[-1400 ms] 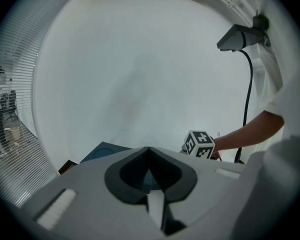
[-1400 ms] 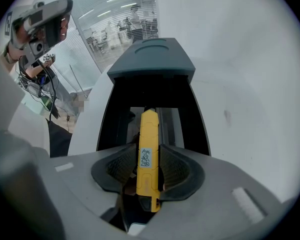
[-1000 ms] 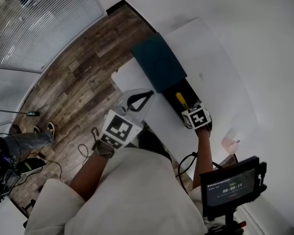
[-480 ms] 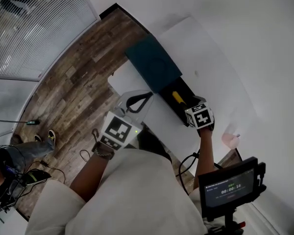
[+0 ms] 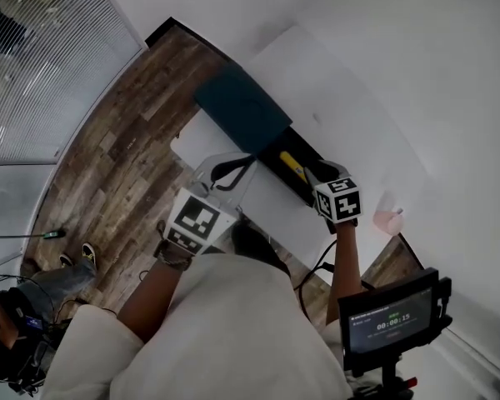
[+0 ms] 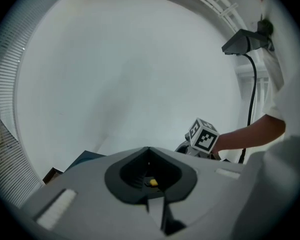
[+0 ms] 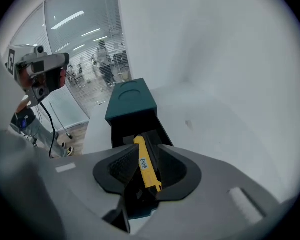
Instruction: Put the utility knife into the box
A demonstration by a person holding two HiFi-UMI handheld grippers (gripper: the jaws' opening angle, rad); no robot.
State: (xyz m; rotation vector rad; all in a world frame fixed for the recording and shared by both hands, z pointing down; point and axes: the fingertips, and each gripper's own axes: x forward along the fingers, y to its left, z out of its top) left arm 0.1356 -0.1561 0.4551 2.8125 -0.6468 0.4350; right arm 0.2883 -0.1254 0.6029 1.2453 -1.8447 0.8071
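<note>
Head view: the knife (image 5: pixel 290 164) lies in the open box (image 5: pixel 242 111), with the right gripper (image 5: pixel 315 175) just above it.
Left gripper view: the left gripper (image 6: pixel 149 150) has its jaws together, holding nothing.
Right gripper view: the jaws are apart and have just been closing; the knife shows between them, untouched, down in the box.

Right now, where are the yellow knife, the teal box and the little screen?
knife (image 7: pixel 146 165), right gripper view, middle of its yellow body.
box (image 5: pixel 242 111), head view, centre of its teal top.
screen (image 5: pixel 392 322), head view, middle of the lit display.
</note>
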